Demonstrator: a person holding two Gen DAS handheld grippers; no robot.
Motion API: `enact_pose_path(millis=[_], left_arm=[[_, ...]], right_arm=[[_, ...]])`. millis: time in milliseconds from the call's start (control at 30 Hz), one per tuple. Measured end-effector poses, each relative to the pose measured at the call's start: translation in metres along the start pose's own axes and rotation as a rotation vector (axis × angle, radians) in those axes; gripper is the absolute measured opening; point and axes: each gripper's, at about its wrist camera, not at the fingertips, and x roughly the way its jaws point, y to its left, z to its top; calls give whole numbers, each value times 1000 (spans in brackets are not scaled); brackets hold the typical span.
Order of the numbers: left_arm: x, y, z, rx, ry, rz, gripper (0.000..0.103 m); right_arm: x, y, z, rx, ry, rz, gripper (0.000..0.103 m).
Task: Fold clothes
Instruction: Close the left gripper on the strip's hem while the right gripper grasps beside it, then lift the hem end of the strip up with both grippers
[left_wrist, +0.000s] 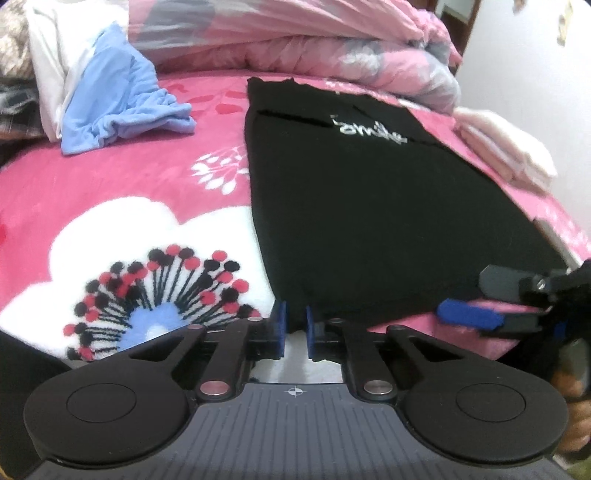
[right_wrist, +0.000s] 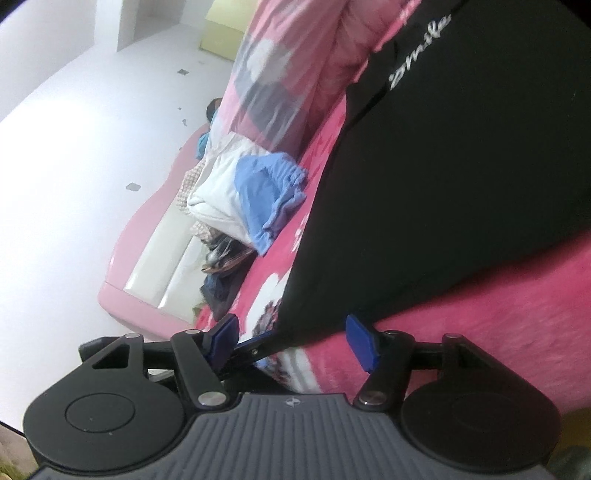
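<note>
**A:** While the black shirt (left_wrist: 369, 206) lies flat on the bed (left_wrist: 155, 184), sleeves tucked in and its near hem at the bed's edge, how should this fold be taken?

**B:** From the hem, both corners together. The left claw (left_wrist: 294, 334) has pinched down on the hem's left corner; its blue pads (left_wrist: 279, 328) stand nearly together with black cloth caught between them.

**A:** And the right claw (right_wrist: 295, 341)?

**B:** Not gripping yet. Its jaws stand apart, astride the hem's right corner (rolled on its side, so one pad sits above the cloth and one below), and the fabric touches neither pad that I can see.

**A:** So close it first?

**B:** I'd say so, deep enough to catch every layer. Then lift both corners evenly and carry the hem toward the collar, keeping the edge taut and square so the printed word isn't creased. The blue garment (left_wrist: 122, 96) is well apart and shouldn't interfere.
</note>
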Motion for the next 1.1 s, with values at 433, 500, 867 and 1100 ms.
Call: enact_pose_path(millis=[433,500,867,1100], left_arm=[[-24,32,14,-227,-98,-222,4],[-23,33,13,-225,-99,-235,4],[4,70,1,-394,11,-380,6],[27,109,-9,-687,68,-567,35]], right_arm=[[58,-43,-14,526,73,220,55],[64,-48,-15,582,56,236,51],[77,-58,-17,641,28,217,5],[75,-58,-17,637,24,232,3]])
